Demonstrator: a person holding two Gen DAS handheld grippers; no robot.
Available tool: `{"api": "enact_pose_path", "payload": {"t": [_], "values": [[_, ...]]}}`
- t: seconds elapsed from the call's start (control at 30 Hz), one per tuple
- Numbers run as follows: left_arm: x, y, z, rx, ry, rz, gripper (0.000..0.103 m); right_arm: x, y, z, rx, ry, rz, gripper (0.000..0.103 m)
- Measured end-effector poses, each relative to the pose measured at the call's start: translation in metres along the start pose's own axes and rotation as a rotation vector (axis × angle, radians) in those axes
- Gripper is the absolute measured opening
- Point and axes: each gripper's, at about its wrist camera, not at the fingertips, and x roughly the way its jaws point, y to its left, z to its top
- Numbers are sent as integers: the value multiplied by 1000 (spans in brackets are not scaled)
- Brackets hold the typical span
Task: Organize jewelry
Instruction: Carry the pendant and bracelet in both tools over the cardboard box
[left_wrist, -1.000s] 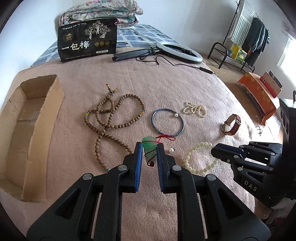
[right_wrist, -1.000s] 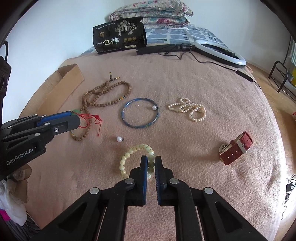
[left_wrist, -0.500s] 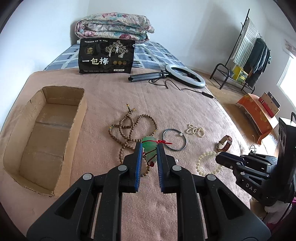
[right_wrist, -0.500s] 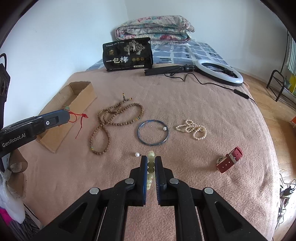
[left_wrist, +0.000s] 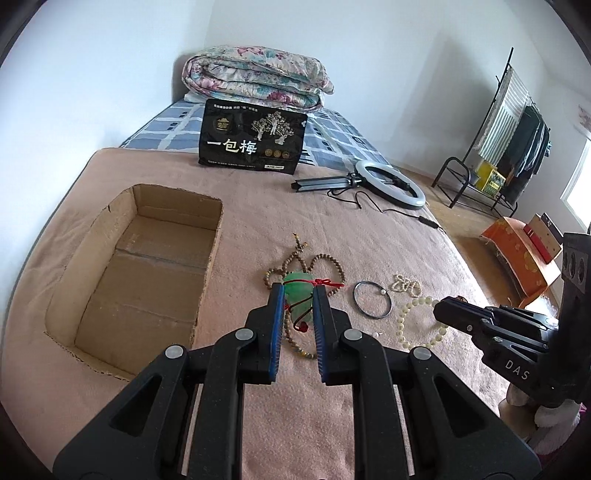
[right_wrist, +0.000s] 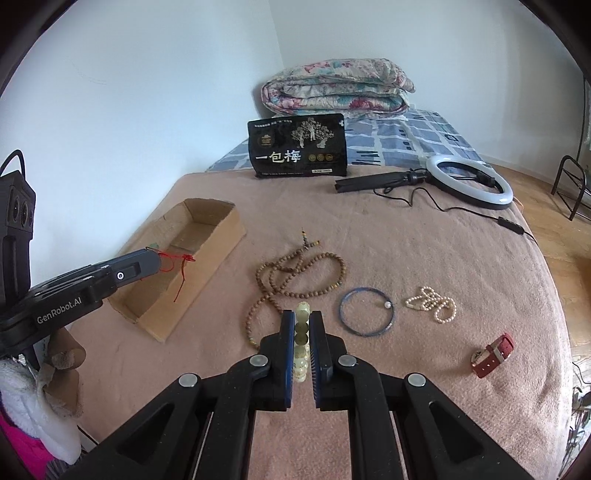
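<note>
- Left gripper (left_wrist: 298, 308) clamped on a green jade pendant (left_wrist: 300, 291) with red cord (left_wrist: 327, 283); lower end of pendant hidden between the blue pads (left_wrist: 277, 325).
- From the right wrist view, seen raised above the near edge of the cardboard box (right_wrist: 221, 230), red cord (right_wrist: 181, 271) dangling loose; pendant itself barely visible there, only a green sliver.
- Right gripper (right_wrist: 302, 338) closed narrowly on a pale yellowish bead bracelet (right_wrist: 301, 345), beads stacked edge-on between the pads, upper beads poking out past the tips.
- In the left wrist view, same bracelet (left_wrist: 415, 325) hanging as an open loop from the right gripper (left_wrist: 443, 314); part of loop hidden behind the fingers.
- Lying on the pink blanket (right_wrist: 406, 258) of the bed: brown wooden bead necklace (right_wrist: 295, 280), coiled; thin blue bangle (right_wrist: 366, 311) with one white pearl, just beside it; small pearl strand (right_wrist: 432, 304) further right; red-strapped watch (right_wrist: 493, 355) well apart near the bed edge.
- Cardboard box (left_wrist: 140, 266) open-topped, inside bare as far as visible, edges ragged.
- Beyond: black snack bag (right_wrist: 299, 146), ring light (right_wrist: 469, 181) with cable, folded quilt (right_wrist: 336, 86).
- Clothes rack (left_wrist: 509, 136) partly cut off at the frame's right.
</note>
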Motion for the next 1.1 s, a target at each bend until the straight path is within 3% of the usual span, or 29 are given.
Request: {"api": "enact_pose_path", "payload": {"t": [0.3,0.63,1.1], "values": [[-25,47,2,-62,-44,51,14,15,49,20,-65,-33,62,5],[-36,105,-2,-135,-62,119,14,48,90,37,-75,-2,123,5],[-23,148,2,-207,-55,164,14,96,144,70,-149,-12,180,5]]}}
